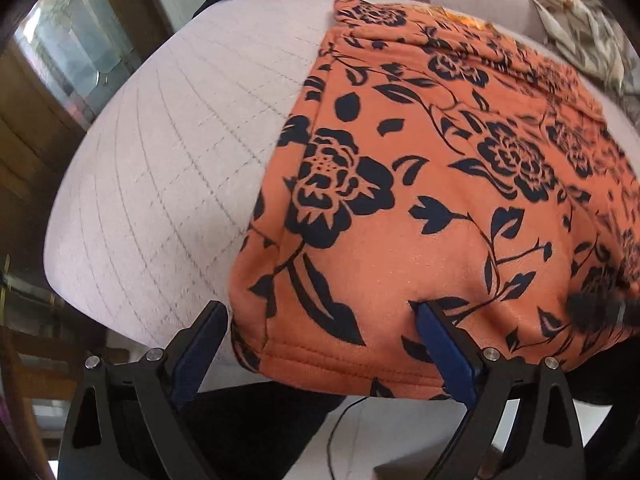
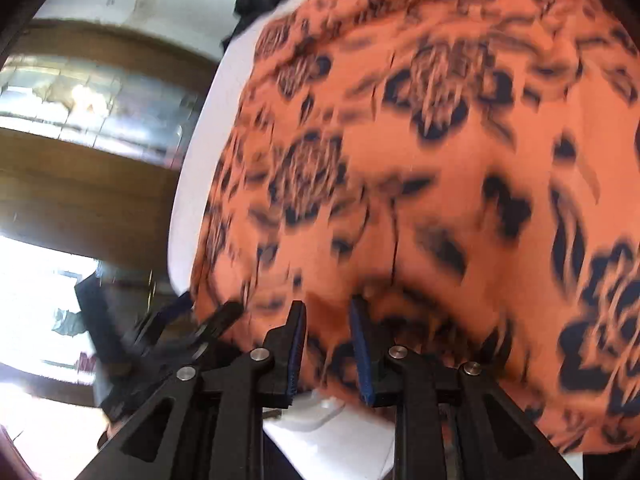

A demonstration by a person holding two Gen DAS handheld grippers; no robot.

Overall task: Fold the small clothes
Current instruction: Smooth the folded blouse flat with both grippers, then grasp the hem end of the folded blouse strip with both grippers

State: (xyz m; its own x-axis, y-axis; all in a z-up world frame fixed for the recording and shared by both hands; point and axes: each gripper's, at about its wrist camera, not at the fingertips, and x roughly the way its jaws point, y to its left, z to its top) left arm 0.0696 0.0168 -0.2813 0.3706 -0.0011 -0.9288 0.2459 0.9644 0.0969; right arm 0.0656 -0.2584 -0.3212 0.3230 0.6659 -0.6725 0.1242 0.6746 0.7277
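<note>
I saw the orange fleece garment with black flowers (image 1: 420,184) lying partly folded on the quilted pale desk (image 1: 168,168), left tongs (image 1: 320,320) spread wide at its hem, right tongs (image 2: 328,312) narrowed, grip uncertain.

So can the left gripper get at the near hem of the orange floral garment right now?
Probably yes: the left gripper stands open astride the orange floral garment hem's corner, with nothing between them.

An orange cloth (image 1: 420,184) with big dark flowers lies folded and flat on the pale quilted bed (image 1: 168,152), its thick hem hanging over the near edge.
</note>
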